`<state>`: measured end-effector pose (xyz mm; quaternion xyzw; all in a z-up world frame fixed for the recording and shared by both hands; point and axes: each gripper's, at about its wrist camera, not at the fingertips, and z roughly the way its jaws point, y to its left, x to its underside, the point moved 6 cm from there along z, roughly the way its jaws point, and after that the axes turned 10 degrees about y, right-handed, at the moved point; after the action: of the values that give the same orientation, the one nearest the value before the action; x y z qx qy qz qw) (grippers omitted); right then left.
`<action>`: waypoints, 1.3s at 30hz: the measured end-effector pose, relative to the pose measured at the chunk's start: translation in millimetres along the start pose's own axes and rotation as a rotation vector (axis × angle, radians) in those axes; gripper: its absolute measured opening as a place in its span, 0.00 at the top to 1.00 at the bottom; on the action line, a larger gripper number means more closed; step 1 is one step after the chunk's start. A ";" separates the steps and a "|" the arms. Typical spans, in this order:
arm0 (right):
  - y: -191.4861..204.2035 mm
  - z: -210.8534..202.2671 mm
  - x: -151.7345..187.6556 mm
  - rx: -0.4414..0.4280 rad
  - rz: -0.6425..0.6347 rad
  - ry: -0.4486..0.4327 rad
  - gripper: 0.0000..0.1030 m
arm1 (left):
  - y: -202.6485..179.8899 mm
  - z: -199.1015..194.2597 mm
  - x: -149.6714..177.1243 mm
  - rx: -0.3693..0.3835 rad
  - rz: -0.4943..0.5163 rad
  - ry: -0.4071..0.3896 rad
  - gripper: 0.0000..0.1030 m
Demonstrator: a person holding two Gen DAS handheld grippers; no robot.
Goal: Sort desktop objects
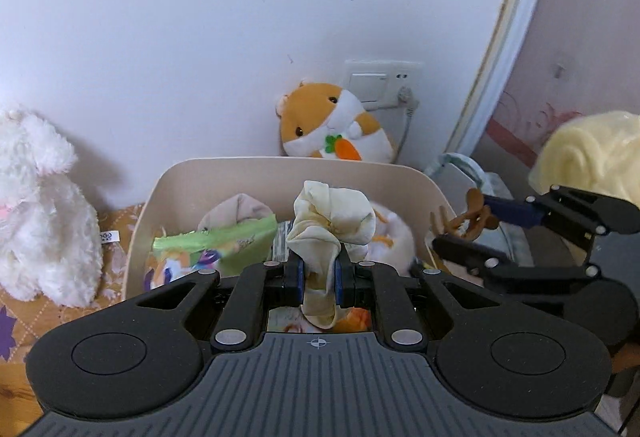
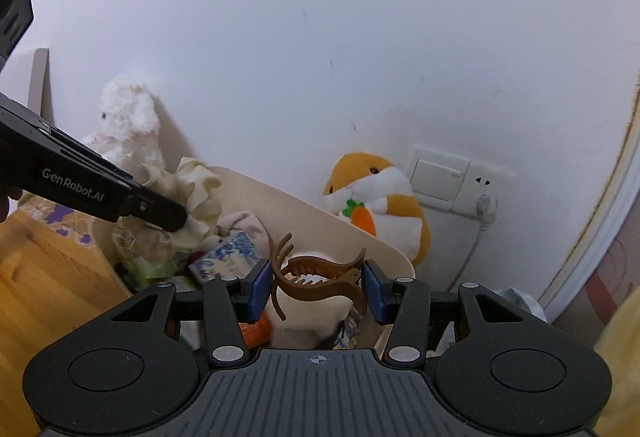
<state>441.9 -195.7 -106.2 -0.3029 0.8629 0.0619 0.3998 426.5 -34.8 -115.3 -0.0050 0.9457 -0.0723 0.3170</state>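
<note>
My left gripper is shut on a cream fabric scrunchie, held above a beige storage bin. The same scrunchie shows at the left of the right wrist view, pinched in the left gripper. My right gripper is shut on a brown hair claw clip, its blue pads pressing both ends, over the bin's right side. In the left wrist view that clip hangs in the right gripper just beyond the bin's right rim.
The bin holds a green snack packet, a blue patterned packet and soft items. An orange hamster plush leans on the wall by a socket. A white plush rabbit stands left. A yellow cloth lies right.
</note>
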 end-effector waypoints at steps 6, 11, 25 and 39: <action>-4.3 32.3 1.9 -0.036 -0.080 0.046 0.56 | -2.9 30.8 -4.5 -0.045 -0.018 0.038 0.87; -5.9 49.0 6.8 -0.071 -0.089 0.090 0.56 | 1.4 46.5 -2.7 -0.054 -0.067 0.072 0.87; 0.3 37.2 10.9 -0.066 -0.047 0.118 0.19 | 4.1 28.4 4.9 -0.055 -0.115 0.041 0.29; 1.5 -20.8 20.9 -0.075 0.176 0.169 0.00 | 4.1 -37.6 35.2 -0.087 -0.092 0.058 0.24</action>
<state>417.1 -211.7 -107.6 -0.2450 0.9138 0.1031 0.3070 376.0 -27.6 -107.3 -0.0598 0.9555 -0.0459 0.2852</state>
